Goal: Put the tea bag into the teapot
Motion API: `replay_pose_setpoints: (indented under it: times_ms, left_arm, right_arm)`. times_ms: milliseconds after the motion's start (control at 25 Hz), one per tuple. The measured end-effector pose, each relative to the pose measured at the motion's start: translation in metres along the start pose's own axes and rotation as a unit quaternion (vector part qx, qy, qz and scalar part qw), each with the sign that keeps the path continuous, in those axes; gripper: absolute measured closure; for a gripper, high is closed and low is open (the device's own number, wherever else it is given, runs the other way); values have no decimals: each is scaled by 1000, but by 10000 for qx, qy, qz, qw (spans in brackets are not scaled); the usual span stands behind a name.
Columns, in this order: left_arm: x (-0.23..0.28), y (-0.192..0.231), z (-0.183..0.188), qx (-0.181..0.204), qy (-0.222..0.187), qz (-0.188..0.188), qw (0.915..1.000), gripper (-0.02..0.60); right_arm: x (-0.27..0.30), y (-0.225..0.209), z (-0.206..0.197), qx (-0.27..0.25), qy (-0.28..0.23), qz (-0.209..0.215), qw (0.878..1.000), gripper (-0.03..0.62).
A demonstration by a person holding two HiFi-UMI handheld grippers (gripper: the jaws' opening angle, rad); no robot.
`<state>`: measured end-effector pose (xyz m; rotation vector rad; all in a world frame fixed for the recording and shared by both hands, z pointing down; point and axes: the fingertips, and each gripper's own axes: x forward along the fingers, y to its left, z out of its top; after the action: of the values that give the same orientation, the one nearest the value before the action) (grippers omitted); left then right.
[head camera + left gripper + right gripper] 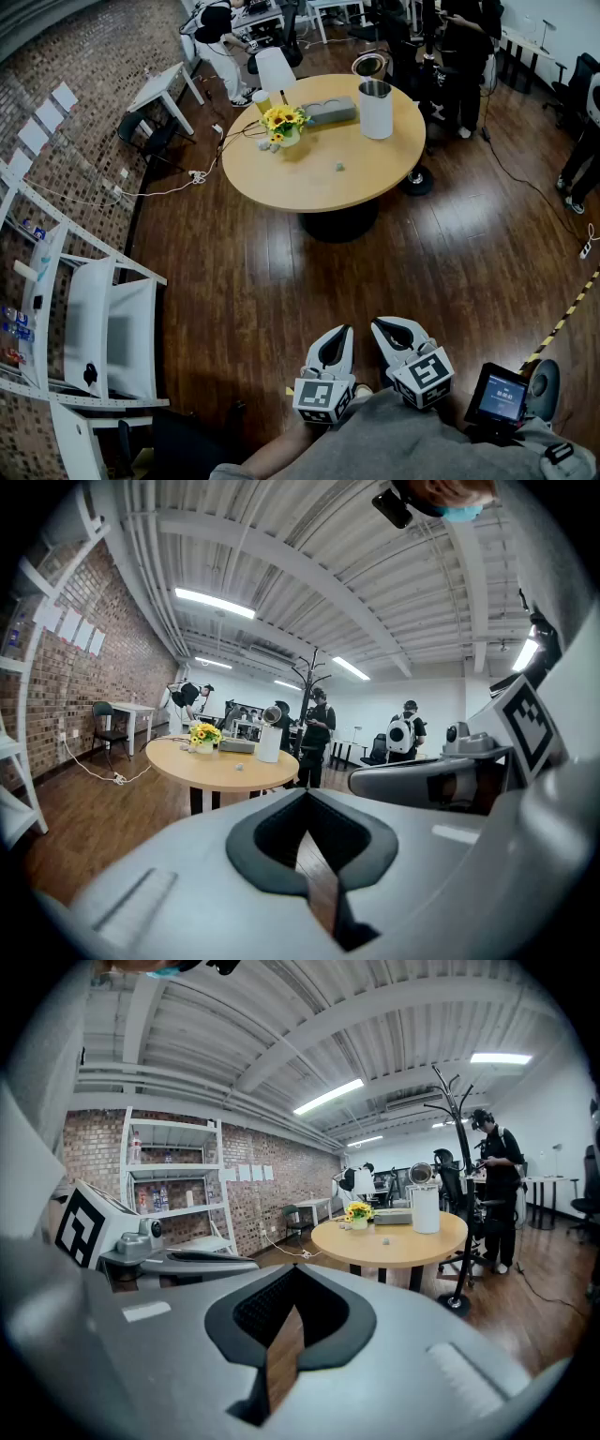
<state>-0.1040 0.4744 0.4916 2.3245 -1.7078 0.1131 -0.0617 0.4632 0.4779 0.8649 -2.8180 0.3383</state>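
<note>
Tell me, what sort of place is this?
Probably a shared office or lab: a brick wall, a round wooden table on wood flooring, white shelving, and desks beyond, with people standing about.

From my remote seat, the round wooden table (309, 183) stands on a black pedestal base (339, 222) on the dark plank floor (281, 291), well ahead of the rig. A tall white teapot (376, 110) stands upright near the table's far right edge. Just left of it lies a flat grey box (330, 112). A pot of yellow flowers (284, 123) sits towards the far left, with a yellow cup (262, 101) behind it at the rim and a few little pale bits (265, 146) beside it. Alone near the tabletop's middle lies a small pale item (339, 168), too small for me to identify.
</note>
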Motion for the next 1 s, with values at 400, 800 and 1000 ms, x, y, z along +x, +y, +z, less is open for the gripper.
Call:
replay_pose_setpoints:
  times_ms: [400, 800, 1000]
  left_arm:
    - [122, 21, 44, 150, -55, 202, 9997, 580]
    - [226, 34, 67, 88, -52, 538, 9985, 580]
    - [253, 48, 68, 57, 97, 562, 9984, 580]
  right_arm:
    - [53, -118, 43, -40, -204, 95, 9997, 585]
    - [101, -210, 72, 100, -104, 526, 9985, 585]
    - [122, -233, 68, 203, -8, 545, 9983, 585]
